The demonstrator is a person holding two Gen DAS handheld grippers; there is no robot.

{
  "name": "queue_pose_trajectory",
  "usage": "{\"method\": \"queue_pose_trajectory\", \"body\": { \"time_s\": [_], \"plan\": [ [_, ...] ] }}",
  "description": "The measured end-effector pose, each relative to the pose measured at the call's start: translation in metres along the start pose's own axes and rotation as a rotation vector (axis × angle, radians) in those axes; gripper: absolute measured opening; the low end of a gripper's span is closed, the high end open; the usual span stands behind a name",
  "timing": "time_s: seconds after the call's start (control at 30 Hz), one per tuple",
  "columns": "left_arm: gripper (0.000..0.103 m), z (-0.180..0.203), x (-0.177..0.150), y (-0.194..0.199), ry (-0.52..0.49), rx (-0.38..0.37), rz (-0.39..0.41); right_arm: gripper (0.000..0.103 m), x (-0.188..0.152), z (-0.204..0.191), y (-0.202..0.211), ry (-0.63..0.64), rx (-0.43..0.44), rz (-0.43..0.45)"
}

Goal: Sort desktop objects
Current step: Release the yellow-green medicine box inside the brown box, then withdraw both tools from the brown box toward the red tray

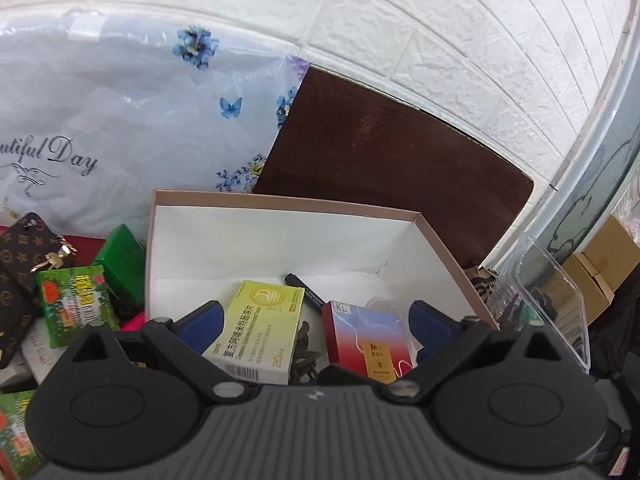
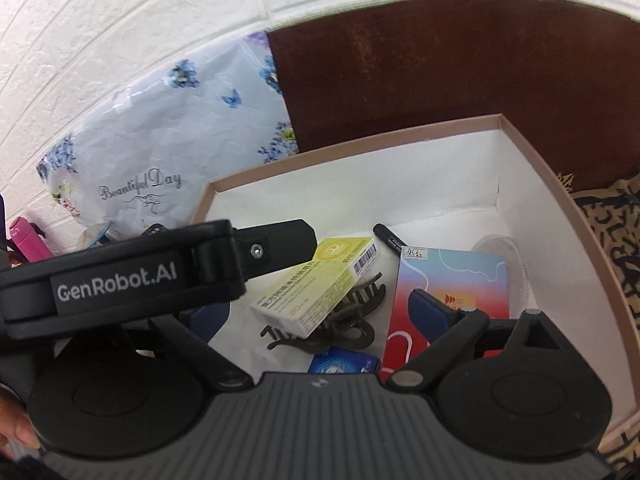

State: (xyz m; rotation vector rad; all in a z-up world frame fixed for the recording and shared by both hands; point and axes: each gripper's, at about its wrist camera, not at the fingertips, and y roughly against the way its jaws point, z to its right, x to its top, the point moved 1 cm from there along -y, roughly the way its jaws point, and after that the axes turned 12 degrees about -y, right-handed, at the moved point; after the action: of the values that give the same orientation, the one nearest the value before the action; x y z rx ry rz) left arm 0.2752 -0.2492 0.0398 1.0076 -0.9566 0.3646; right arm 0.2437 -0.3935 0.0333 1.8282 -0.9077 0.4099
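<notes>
An open cardboard box (image 1: 280, 200) with a white inside holds a yellow medicine box (image 1: 260, 328), a red and blue carton (image 1: 366, 340), a black marker (image 1: 306, 292) and a dark claw hair clip (image 1: 304, 356). My left gripper (image 1: 316, 320) hangs open over the box's near side, with nothing between its blue pads. In the right wrist view the yellow medicine box (image 2: 320, 284) leans on the claw clip (image 2: 348, 328), beside the red and blue carton (image 2: 456, 280) and a small blue box (image 2: 344, 364). My right gripper (image 2: 320, 316) is open above them, touching nothing.
A white floral plastic bag (image 1: 120, 120) stands behind the box against the brick wall. Green boxes (image 1: 76, 304) and a monogram phone case (image 1: 20, 272) lie to the left. A clear plastic container (image 1: 552, 304) stands to the right. The left gripper's body (image 2: 160, 276) crosses the right wrist view.
</notes>
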Motion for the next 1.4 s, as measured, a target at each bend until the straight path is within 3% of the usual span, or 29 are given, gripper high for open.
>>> {"method": "queue_pose_trajectory", "body": {
  "time_s": [0.47, 0.87, 1.2, 1.4],
  "plan": [
    [0.103, 0.015, -0.038, 0.109, -0.070, 0.057, 0.060, 0.095, -0.053, -0.044, 0.077, 0.103, -0.004, 0.061],
    [0.103, 0.016, -0.094, 0.193, -0.077, 0.087, 0.122, 0.095, -0.125, -0.089, 0.132, 0.189, 0.049, 0.171],
    [0.103, -0.019, -0.169, 0.246, -0.019, 0.217, 0.150, 0.095, -0.203, -0.137, 0.133, 0.291, 0.124, 0.143],
    [0.103, -0.046, -0.204, 0.269, 0.035, 0.246, 0.151, 0.095, -0.245, -0.166, 0.120, 0.339, 0.171, 0.101]
  ]
}}
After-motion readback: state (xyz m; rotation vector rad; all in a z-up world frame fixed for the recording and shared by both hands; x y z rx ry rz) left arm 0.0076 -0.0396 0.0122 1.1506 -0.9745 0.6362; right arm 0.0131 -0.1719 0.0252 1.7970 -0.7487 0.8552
